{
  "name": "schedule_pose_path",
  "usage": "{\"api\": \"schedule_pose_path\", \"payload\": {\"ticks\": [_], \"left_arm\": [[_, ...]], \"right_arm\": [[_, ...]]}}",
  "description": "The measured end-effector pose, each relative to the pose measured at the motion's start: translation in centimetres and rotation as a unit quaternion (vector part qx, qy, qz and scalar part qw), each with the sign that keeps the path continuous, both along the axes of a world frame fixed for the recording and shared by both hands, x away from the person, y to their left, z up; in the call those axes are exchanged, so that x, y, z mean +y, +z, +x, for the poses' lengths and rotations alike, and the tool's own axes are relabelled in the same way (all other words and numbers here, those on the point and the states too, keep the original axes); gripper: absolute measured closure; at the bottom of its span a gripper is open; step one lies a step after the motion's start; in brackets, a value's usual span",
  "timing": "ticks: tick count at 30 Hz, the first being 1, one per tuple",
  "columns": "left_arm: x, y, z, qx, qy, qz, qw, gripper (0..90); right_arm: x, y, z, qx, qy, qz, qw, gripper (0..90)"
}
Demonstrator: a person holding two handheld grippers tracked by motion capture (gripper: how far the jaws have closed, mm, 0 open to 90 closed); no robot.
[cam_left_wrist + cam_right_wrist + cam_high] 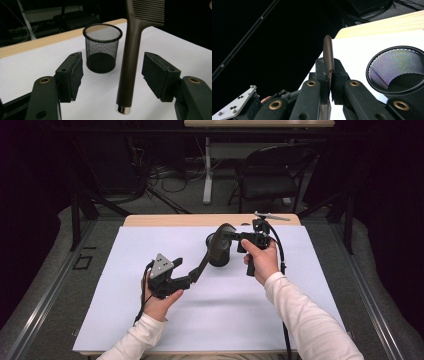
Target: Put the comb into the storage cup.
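I had the comb [212, 251] in the air above the white sheet [150, 245], just in front of the mesh cup [220, 254]. My right gripper [239, 240] was clamped on its toothed head; in the right gripper view the jaws stood pressed together on the thin brown spine [328, 53]. The handle [128, 67] hung between the jaws of my left gripper [181, 282], but those jaws stood apart and the pads [160, 72] did not touch it, with a gap on each side.

I judged the comb to be light and stiff, made of hard smooth plastic, so it could slip or turn in a weak grip. The teeth looked fine and could bend or snap, so I would not press on them more. The handle seemed the better place to take hold, about at its middle, above the shiny metal cap [123, 110] at the end. The cup stood upright and empty on the sheet.
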State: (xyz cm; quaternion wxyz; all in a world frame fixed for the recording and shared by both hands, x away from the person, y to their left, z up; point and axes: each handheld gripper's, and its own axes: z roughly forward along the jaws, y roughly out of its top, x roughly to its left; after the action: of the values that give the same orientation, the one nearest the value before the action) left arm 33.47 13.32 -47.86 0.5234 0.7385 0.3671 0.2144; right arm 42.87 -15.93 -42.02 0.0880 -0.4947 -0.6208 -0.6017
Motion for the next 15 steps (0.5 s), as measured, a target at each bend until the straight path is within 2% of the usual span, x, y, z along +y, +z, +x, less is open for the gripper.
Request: {"api": "schedule_pose_path", "payload": {"ticks": [7,15], "left_arm": [[0.7,0.1,0.5,-0.013,0.009,0.015,0.9998,33.4],[1.5,0.0,1.3,0.015,0.019,0.023,0.9994,31.3]], "right_arm": [[-0.2,0.1,0.0,-0.001,-0.002,0.000,1.0000,86.7],[-0.4,0.2,0.0,-0.002,-0.003,0.000,1.0000,86.7]]}}
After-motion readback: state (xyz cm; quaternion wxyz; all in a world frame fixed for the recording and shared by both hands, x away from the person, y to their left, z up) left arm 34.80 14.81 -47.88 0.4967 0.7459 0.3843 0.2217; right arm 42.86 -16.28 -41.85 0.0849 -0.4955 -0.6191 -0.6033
